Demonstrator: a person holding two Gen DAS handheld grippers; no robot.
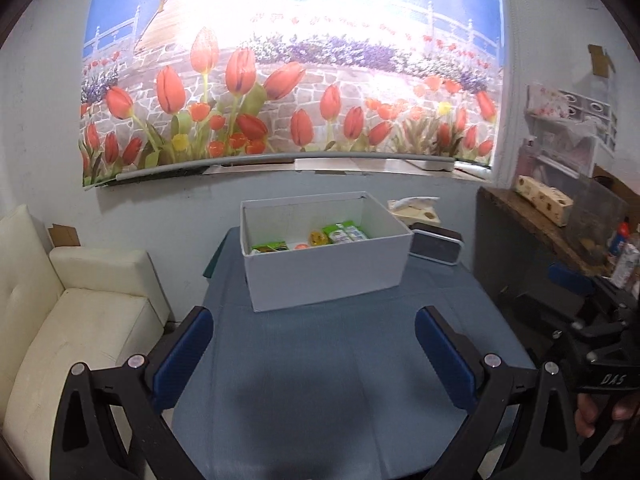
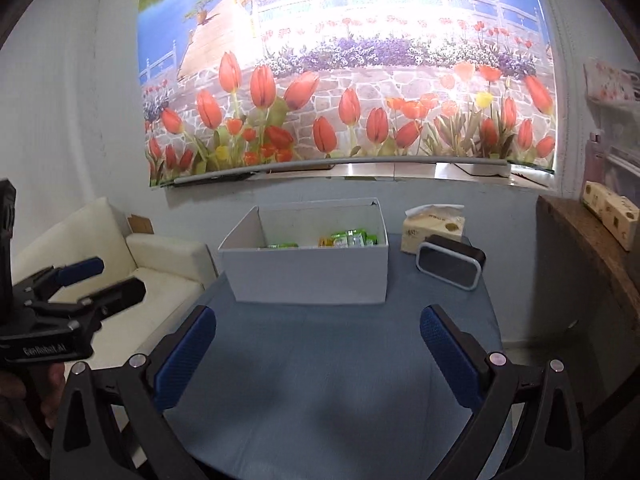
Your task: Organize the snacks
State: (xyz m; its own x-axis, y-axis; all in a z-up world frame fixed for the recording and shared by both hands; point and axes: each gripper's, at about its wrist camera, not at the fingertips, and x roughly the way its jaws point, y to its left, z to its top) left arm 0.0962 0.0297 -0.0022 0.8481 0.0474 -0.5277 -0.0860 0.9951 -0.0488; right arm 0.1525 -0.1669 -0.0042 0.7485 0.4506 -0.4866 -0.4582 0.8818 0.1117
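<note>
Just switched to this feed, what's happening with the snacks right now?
A person holds a gripper in each hand, and both the left gripper and the right gripper are open and empty, held over the blue tablecloth short of the white box. Several snack packets, mostly green, already lie inside the box. No loose snacks show on the cloth. A tissue pack and a small black device sit to the right of the box, untouched.

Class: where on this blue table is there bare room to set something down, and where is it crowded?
Free: the blue cloth between the white box and both open tools. Crowded: the far right corner, where the tissue pack and black speaker sit beside the box.
</note>
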